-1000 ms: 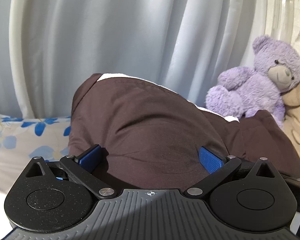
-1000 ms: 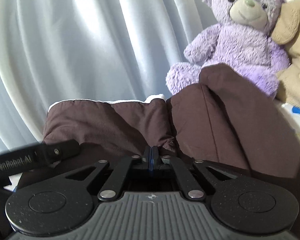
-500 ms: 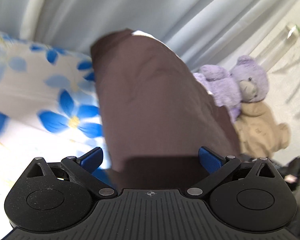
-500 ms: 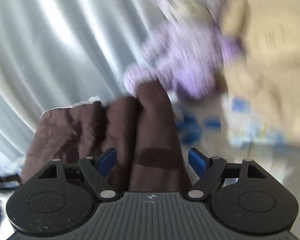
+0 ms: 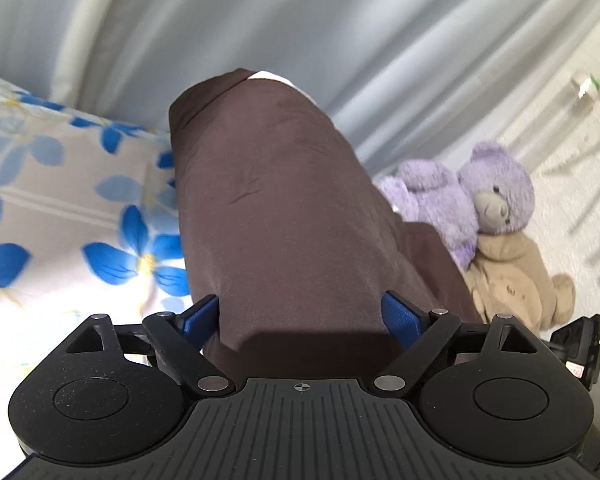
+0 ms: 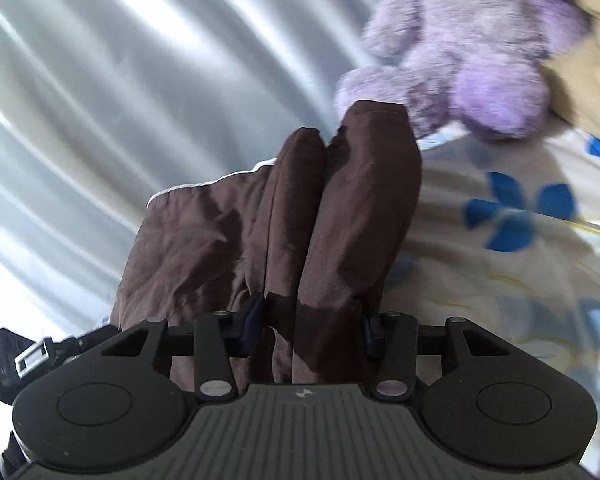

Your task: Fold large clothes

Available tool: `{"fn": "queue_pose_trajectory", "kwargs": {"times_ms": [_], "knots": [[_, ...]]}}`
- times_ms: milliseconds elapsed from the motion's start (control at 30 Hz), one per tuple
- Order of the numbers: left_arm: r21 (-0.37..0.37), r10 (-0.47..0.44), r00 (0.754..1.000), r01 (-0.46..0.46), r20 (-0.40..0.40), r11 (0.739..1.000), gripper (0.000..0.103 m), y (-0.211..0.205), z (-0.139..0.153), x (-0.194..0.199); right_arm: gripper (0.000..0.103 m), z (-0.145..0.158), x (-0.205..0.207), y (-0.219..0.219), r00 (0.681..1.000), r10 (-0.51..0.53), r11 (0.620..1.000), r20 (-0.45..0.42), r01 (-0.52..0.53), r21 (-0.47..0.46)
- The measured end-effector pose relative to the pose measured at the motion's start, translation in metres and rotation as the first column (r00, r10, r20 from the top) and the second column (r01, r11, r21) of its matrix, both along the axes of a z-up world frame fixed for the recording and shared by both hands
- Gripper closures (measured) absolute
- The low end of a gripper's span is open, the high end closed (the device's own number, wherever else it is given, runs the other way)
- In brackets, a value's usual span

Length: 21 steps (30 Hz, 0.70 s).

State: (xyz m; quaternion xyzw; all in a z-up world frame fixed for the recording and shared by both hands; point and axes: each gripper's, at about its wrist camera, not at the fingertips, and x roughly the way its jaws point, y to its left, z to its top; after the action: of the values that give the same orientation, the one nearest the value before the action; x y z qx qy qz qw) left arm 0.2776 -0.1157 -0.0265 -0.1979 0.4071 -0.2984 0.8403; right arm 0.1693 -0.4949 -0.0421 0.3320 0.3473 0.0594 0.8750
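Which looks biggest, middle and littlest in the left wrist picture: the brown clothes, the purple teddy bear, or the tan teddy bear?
1. Brown garment: by far the biggest, though it is also closest to the camera.
2. Purple teddy bear.
3. Tan teddy bear.
The two bears look nearly alike, and the tan one is partly hidden, so their order is unsure.

Both tools tilted downward, jaws apart

The left tool (image 5: 300, 312) stands wide, having just narrowed slightly; the right tool (image 6: 310, 322) is about half open, its jaws having just been closing, brown cloth between both pairs.
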Motion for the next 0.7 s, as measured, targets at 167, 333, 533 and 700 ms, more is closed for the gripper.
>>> {"fn": "queue_pose_trajectory", "kwargs": {"times_ms": [167,333,533,700], "knots": [[0.009,0.088,0.993,-0.089,0.079,0.996,0.014,0.038,0.023,-0.009,0.058,0.012,0.025,0.035,0.995,0.097,0.995,0.003,-0.097,0.013],[0.192,0.224,0.967,-0.244,0.123,0.951,0.013,0.058,0.012,0.004,0.053,-0.002,0.055,0.077,0.985,0.171,0.983,0.013,-0.172,0.067],[0.114,0.308,0.946,-0.318,0.101,0.941,0.014,0.088,0.019,-0.020,0.040,0.000,0.056,0.101,0.996,0.067,0.980,-0.053,-0.076,-0.186],[0.222,0.347,0.889,-0.418,0.298,0.881,0.006,0.071,0.048,-0.025,0.046,0.049,0.020,0.119,0.990,-0.078,0.907,0.121,0.121,-0.402]]}}
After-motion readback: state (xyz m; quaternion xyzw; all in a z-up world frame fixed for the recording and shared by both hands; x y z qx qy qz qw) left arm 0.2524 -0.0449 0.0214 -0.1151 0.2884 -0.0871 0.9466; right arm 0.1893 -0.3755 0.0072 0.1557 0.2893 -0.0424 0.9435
